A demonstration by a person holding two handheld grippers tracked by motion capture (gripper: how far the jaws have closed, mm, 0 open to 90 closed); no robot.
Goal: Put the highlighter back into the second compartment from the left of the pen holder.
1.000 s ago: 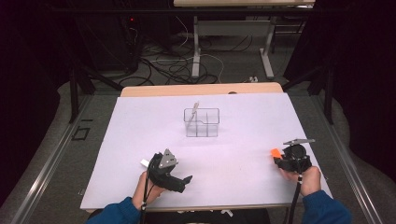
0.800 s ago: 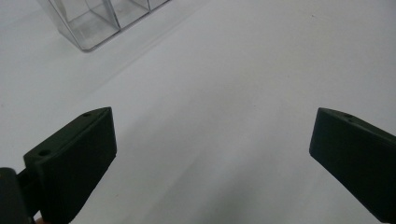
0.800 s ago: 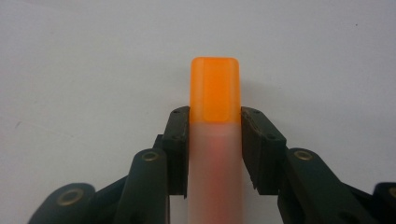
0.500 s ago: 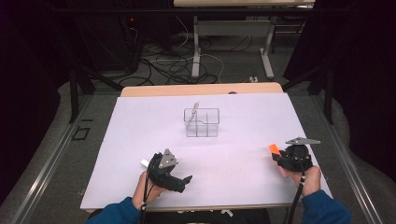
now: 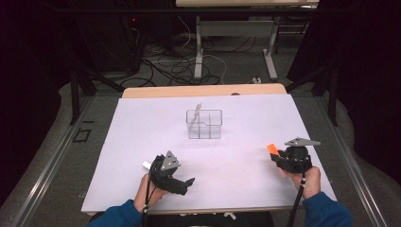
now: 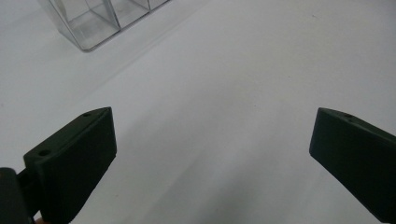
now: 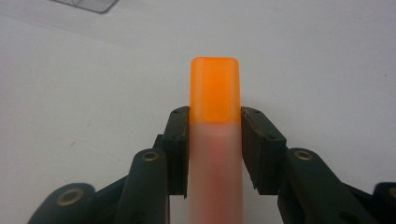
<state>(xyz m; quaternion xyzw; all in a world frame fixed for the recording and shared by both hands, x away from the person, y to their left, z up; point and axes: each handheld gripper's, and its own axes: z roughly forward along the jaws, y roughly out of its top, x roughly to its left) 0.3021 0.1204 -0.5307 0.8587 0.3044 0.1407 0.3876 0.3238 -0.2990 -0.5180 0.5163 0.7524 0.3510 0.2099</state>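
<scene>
Basically mid-carry. Right gripper (image 5: pixel 283 158) near the table's right edge, jaws pinched on an orange-capped marker (image 7: pixel 215 140), cap poking out past the tips, probably so it can drop end-first into the clear divided organizer (image 5: pixel 204 124) sitting mid-table toward the far edge. Grip taken on the pale barrel just below the cap, looks snug. Already got a thin whitish stick leaning in one compartment. Left gripper (image 5: pixel 182 182) parked by the near edge, jaws wide apart, holding nothing, likely just waiting out of the way.

High view overlooks the table (image 5: pixel 142 142); claw views skim it closely.
</scene>
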